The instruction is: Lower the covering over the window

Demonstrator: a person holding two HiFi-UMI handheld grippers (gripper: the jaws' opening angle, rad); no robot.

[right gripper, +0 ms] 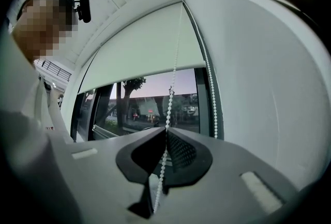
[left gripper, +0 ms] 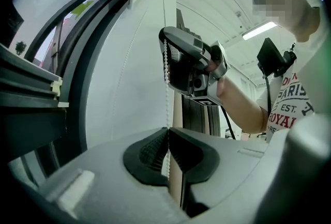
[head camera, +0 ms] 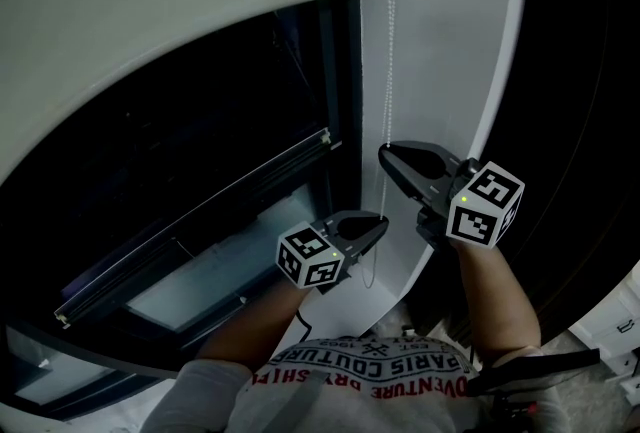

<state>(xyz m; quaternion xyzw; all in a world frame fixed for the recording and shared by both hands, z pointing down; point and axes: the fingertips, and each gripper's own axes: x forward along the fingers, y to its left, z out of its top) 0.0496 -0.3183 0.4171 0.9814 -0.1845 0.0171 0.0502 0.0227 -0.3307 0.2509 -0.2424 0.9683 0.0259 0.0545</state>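
A pale roller blind (head camera: 150, 1) covers the top of a dark window (head camera: 200, 161); its lower edge shows in the right gripper view, blind (right gripper: 145, 57). A white bead chain (head camera: 388, 41) hangs along the window's right side. My right gripper (head camera: 383, 153) is shut on this chain, with the beads pinched between its pads (right gripper: 166, 132) and the chain (right gripper: 173, 88) running up from them. Lower down, my left gripper (head camera: 384, 219) is also shut on the chain (left gripper: 166, 68), clamping it at its jaws (left gripper: 166, 131). The right gripper (left gripper: 165, 34) sits directly above the left.
A white wall strip (head camera: 440, 41) runs right of the window. The chain's second strand (right gripper: 209, 93) hangs by the frame, and its loop (head camera: 368, 271) dangles below the left gripper. An open sash rail (head camera: 200, 211) juts out at lower left. A dark panel (head camera: 590, 121) stands at the far right.
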